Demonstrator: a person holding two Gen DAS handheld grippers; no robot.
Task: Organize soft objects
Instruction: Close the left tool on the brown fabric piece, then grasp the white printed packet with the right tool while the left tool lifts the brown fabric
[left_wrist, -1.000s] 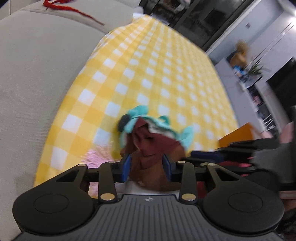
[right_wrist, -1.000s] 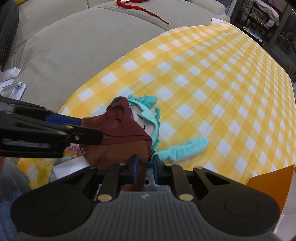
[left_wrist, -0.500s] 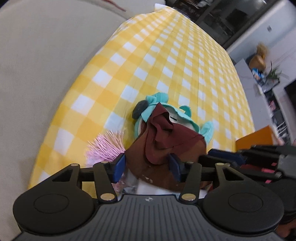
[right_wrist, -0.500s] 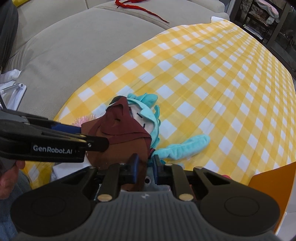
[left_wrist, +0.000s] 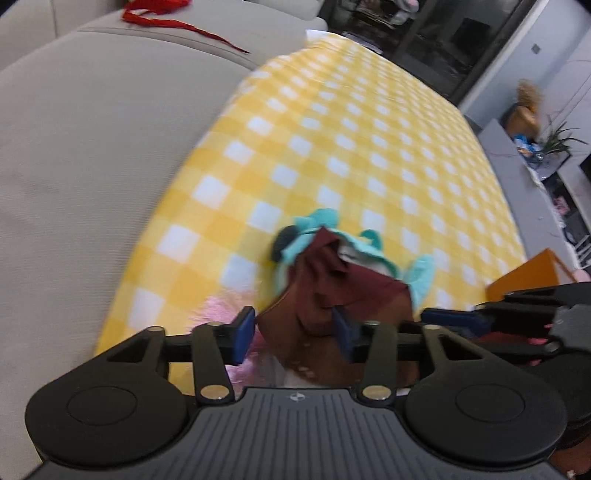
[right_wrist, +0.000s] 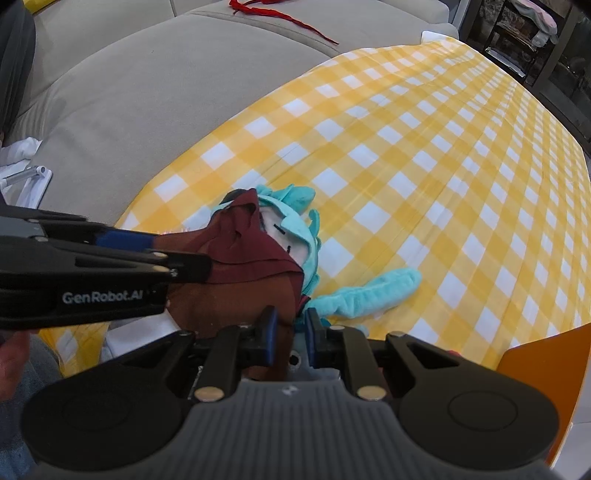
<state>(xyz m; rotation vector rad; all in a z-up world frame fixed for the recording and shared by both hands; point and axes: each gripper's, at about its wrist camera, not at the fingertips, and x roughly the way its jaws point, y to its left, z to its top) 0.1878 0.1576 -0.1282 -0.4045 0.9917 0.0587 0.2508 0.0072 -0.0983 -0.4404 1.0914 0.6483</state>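
Note:
A teal plush doll (right_wrist: 291, 221) with a white face lies on the yellow checked cloth (right_wrist: 424, 155), half covered by a dark red cloth (right_wrist: 243, 262). The doll (left_wrist: 373, 251) and the red cloth (left_wrist: 332, 291) also show in the left wrist view. My right gripper (right_wrist: 290, 336) is shut on the near edge of the red cloth. My left gripper (left_wrist: 291, 332) is open, its jaws on either side of the red cloth. It also shows from the side in the right wrist view (right_wrist: 110, 266). A pink fuzzy object (left_wrist: 221, 306) lies beside the doll, mostly hidden.
The checked cloth lies over a beige sofa (right_wrist: 147, 85). A red ribbon (right_wrist: 280, 14) lies on the sofa's far cushion. An orange box (right_wrist: 543, 373) stands at the near right. A white object (right_wrist: 22, 170) is at the left edge. Shelves and furniture stand beyond the cloth.
My left gripper's jaws have opened wider around the red cloth and the left view has swung. The right gripper has kept its hold on the cloth.

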